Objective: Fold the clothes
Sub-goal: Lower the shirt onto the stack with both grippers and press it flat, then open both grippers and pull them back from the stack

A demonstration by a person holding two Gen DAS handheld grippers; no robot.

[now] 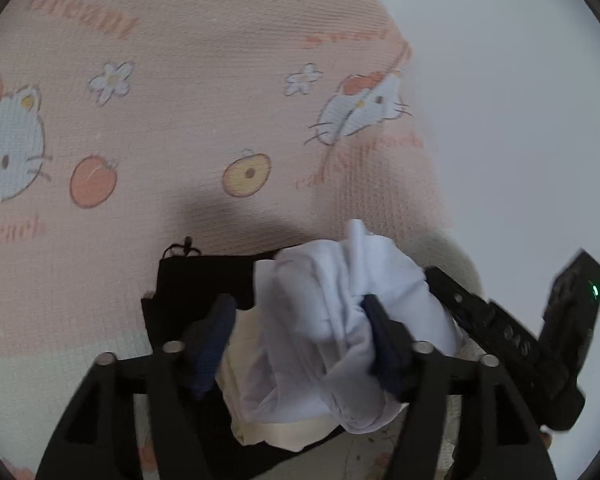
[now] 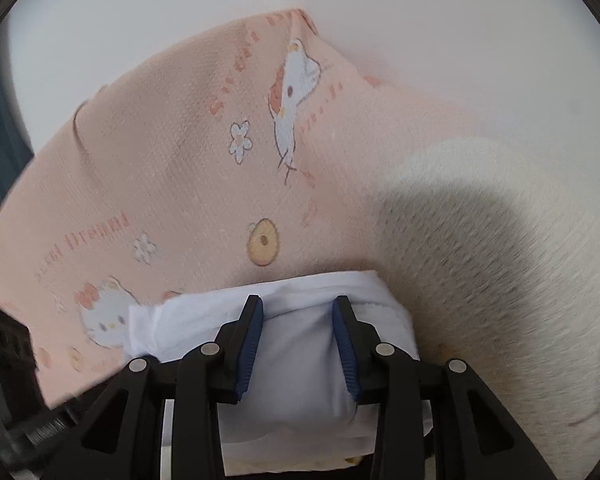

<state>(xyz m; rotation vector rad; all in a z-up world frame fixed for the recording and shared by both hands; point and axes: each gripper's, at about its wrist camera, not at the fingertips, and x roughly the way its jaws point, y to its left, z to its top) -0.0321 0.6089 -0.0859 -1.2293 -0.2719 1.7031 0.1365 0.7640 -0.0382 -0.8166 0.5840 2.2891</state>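
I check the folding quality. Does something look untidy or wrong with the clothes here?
Yes. The white garment is bunched into a crumpled wad between the left gripper fingers, not flat. It lies over a black garment and a cream piece on the pink cartoon-cat blanket, a messy heap.

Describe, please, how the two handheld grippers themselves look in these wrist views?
Both the left gripper and the right gripper have matte black, angular frames with round silver pins at the joints and ribbed dark blue pads lining the fingers. The right one's black body shows a small green light.
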